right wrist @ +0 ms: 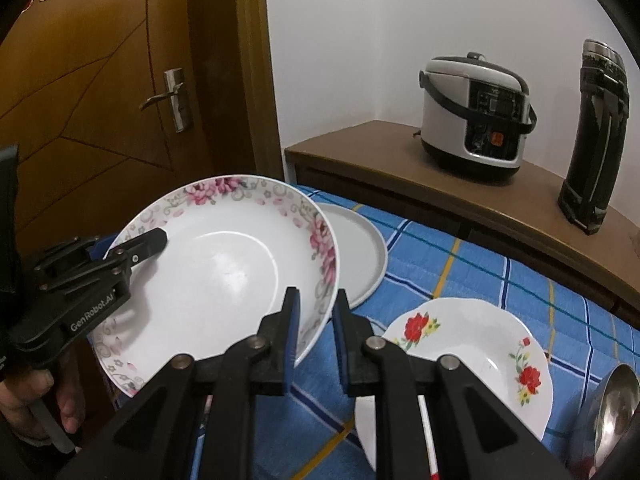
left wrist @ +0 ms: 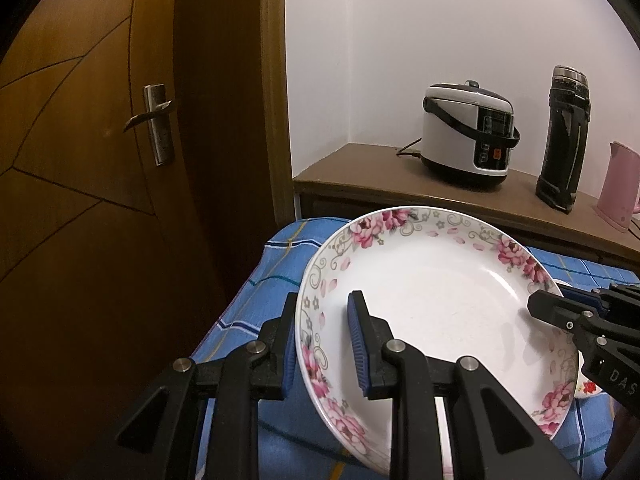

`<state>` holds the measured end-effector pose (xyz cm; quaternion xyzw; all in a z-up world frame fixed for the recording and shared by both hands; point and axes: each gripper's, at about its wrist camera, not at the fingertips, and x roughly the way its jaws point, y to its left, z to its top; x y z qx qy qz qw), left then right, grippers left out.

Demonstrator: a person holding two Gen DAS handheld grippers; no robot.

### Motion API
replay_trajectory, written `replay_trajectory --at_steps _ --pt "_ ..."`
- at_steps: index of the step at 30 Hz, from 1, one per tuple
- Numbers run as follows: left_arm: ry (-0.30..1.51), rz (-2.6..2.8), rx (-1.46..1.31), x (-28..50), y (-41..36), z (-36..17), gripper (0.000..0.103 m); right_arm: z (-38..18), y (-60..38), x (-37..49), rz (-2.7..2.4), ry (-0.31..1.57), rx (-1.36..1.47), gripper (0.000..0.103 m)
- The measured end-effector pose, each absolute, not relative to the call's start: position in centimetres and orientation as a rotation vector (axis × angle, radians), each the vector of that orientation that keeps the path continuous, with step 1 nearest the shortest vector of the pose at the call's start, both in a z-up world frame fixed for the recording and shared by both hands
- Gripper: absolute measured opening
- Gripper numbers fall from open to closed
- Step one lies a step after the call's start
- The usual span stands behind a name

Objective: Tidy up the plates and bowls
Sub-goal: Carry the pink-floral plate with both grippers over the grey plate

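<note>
A white plate with pink flowers (left wrist: 432, 300) is held tilted above the blue checked cloth; it also shows in the right wrist view (right wrist: 224, 276). My left gripper (left wrist: 324, 344) straddles its left rim, one finger under, one on top. My right gripper (right wrist: 316, 332) straddles its right rim, and its fingers (left wrist: 560, 308) show in the left wrist view. The jaws look close on the rim, with a small gap visible. A plain grey plate (right wrist: 360, 256) lies behind it. A white plate with red flowers (right wrist: 472, 360) lies on the cloth to the right.
A steel bowl (right wrist: 616, 408) sits at the right edge. A wooden cabinet (right wrist: 400, 152) behind the table (right wrist: 460, 264) carries a rice cooker (right wrist: 476, 112), a black flask (right wrist: 596, 136) and a pink kettle (left wrist: 620, 188). A wooden door (left wrist: 100, 160) stands at left.
</note>
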<state>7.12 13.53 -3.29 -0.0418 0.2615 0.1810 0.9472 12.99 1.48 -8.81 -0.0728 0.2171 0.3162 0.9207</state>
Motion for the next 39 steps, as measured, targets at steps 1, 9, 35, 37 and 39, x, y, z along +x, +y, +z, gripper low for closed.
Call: replay_trajectory --at_steps 1,9,35,37,39 --pt "0.530 0.369 -0.082 7.3 13.5 -3.2 0.026 -8.7 1.5 13.2 0.647 0.446 -0.148 0.016" --pt "0.515 0.369 -0.058 8.9 13.7 -2.6 0.026 -8.1 1.7 14.4 0.629 0.442 -0.138 0.016" --pt "0.530 0.366 -0.055 12.6 15.2 -3.2 0.026 -7.5 3.0 17.9 0.586 0.470 -0.125 0.016" --pt "0.528 0.365 -0.057 12.9 15.5 -3.3 0.026 -7.5 3.3 18.1 0.579 0.471 -0.127 0.016" --pt "0.528 0.362 -0.061 13.4 15.8 -3.4 0.026 -7.4 3.5 18.4 0.575 0.474 -0.127 0.016"
